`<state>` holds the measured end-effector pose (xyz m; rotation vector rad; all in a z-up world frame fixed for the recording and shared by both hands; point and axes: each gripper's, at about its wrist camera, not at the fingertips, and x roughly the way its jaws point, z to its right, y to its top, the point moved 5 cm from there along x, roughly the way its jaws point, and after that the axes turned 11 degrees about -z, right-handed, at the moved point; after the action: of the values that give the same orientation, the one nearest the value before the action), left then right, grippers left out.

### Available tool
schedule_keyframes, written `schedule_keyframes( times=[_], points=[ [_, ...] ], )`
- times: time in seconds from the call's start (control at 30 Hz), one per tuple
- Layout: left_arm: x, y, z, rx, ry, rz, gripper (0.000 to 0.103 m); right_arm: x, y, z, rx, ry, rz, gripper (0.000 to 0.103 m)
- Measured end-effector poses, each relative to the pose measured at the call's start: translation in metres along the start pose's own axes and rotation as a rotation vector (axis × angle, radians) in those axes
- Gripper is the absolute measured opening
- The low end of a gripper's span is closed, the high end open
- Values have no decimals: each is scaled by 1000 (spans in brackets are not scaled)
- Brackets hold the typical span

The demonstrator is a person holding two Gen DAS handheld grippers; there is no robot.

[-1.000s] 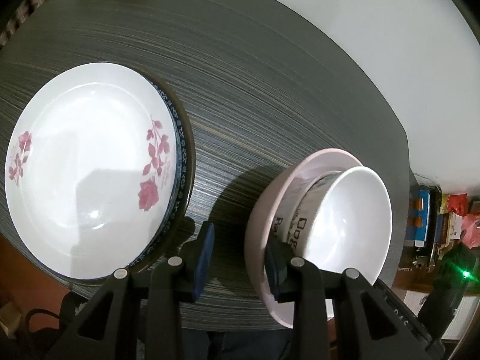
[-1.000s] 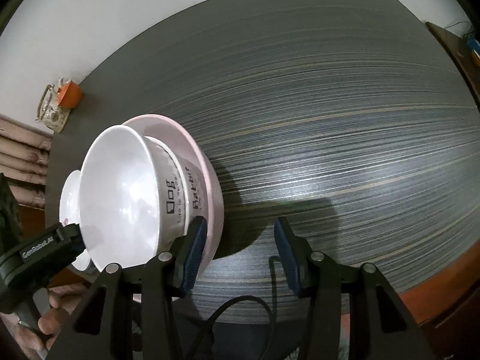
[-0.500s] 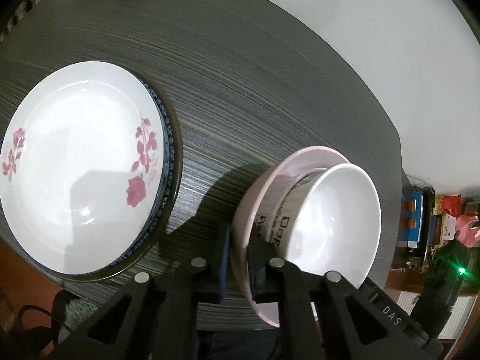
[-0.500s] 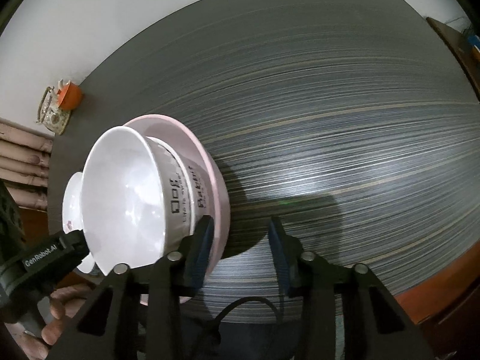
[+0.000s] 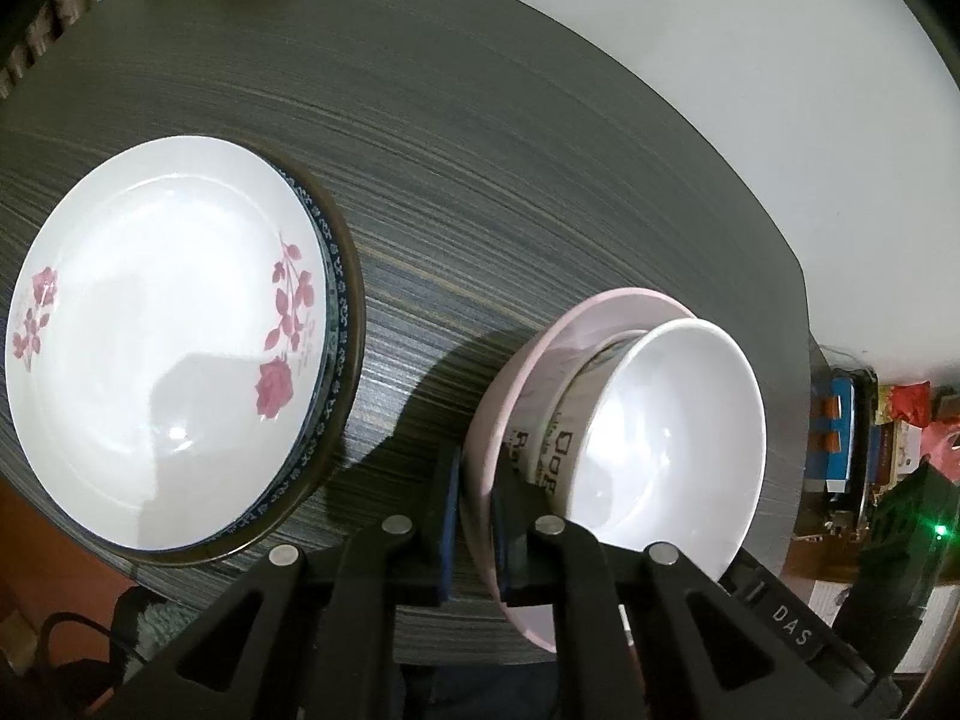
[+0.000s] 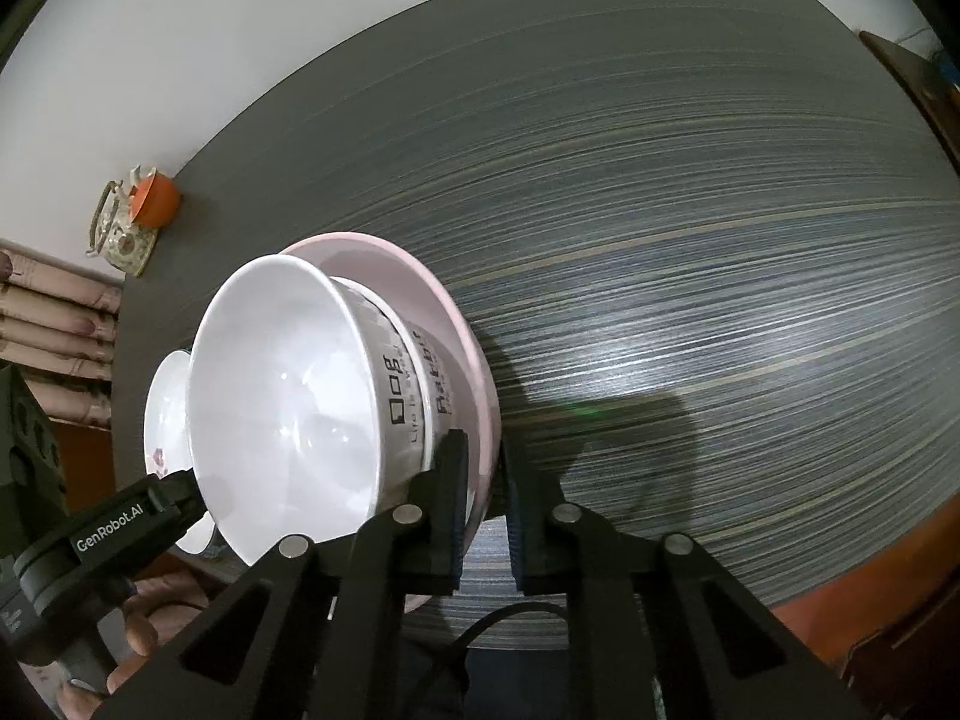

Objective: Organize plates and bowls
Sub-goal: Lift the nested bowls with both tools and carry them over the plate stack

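Observation:
A pink bowl [image 5: 510, 396] sits near the front edge of the dark table, with white lettered bowls [image 5: 666, 426] nested inside it. My left gripper [image 5: 477, 516] is shut on the pink bowl's left rim, one pad outside and one inside. From the other side, my right gripper [image 6: 483, 480] is shut on the same pink bowl [image 6: 456, 324], beside the stacked white bowls [image 6: 282, 384]. To the left lies a white rose-patterned plate [image 5: 162, 336] on a blue-rimmed plate [image 5: 336, 312].
The dark striped table [image 6: 690, 240] stretches wide to the right of the bowls. An orange cup and a floral holder [image 6: 135, 222] stand at the far left corner. A person's hand [image 6: 120, 648] holds the left gripper's body. Shelves with packets [image 5: 870, 438] lie beyond the table's right edge.
Both grippers have closed from open onto the pink bowl's rim, left and right. The bowl stack has tipped slightly nearer in both views.

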<state>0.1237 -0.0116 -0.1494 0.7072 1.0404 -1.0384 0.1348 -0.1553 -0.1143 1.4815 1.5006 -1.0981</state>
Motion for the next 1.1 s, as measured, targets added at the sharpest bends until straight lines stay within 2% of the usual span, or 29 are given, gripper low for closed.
schedule_keyframes(
  times=[1.1],
  points=[
    [3,-2,8,76,38,64,6,2,-4,-9,-27,-48,39,14]
  ],
)
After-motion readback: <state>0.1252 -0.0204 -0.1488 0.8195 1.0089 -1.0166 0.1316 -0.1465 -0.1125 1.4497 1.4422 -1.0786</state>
